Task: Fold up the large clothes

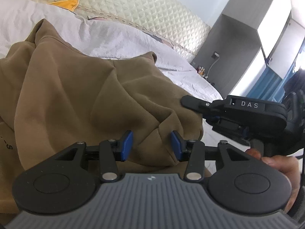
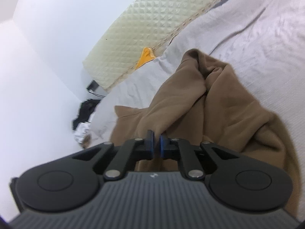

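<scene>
A large brown garment [image 1: 76,95] lies crumpled on a white bed sheet [image 1: 124,38]. My left gripper [image 1: 151,145] is open, its blue pads standing apart on either side of a raised fold of the cloth without pressing it. In the right wrist view the garment [image 2: 219,105] runs from the sheet [image 2: 257,38] up to my right gripper [image 2: 156,146], whose blue pads are closed together on a pinch of brown cloth. From the left wrist view, the right gripper [image 1: 190,103] reaches the garment's right edge, and a hand [image 1: 276,164] holds its grip.
A cream quilted headboard [image 1: 143,3] backs the bed, with a yellow item [image 1: 66,2] tucked against it. A grey cabinet [image 1: 228,47] stands to the right of the bed. Dark clutter and cables [image 2: 85,110] lie on the floor by the white wall.
</scene>
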The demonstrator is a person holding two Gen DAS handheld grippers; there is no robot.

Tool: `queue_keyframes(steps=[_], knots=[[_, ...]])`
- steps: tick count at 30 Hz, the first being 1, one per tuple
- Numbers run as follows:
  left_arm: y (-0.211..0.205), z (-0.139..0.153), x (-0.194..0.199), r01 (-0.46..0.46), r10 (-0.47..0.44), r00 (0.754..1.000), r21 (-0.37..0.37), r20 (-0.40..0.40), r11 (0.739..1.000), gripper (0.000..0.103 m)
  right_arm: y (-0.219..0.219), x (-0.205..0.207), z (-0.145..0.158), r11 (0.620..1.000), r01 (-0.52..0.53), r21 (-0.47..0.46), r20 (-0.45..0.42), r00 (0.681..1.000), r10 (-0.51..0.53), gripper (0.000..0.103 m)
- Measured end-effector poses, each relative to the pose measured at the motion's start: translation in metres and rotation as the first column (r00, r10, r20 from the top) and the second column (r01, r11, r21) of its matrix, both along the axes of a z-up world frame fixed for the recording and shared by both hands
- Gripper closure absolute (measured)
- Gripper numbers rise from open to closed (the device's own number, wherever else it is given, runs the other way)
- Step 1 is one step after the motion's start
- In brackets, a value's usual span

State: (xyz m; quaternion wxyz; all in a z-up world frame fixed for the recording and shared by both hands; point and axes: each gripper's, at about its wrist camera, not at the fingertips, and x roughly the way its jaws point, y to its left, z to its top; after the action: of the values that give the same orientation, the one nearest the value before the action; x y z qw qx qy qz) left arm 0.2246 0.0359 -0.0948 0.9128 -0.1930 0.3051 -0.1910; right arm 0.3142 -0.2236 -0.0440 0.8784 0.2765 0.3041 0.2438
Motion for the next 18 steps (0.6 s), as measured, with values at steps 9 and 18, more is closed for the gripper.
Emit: queue_keyframes(steps=[9,18], knots=[[0.002,-0.002,0.000,0.016,-0.017,1.000,-0.042,-0.017,0.999,0.053,-0.003,-0.019,0.008,0.987,0.094,-0.128,0.055,0.995,-0.088,0.094],[0.016,-0.003,-0.003,0.006,-0.009,0.999,-0.081,-0.040,0.997,0.052,0.000,-0.018,0.009,0.973,0.102,-0.208,0.079,0.993,-0.087,0.094]])
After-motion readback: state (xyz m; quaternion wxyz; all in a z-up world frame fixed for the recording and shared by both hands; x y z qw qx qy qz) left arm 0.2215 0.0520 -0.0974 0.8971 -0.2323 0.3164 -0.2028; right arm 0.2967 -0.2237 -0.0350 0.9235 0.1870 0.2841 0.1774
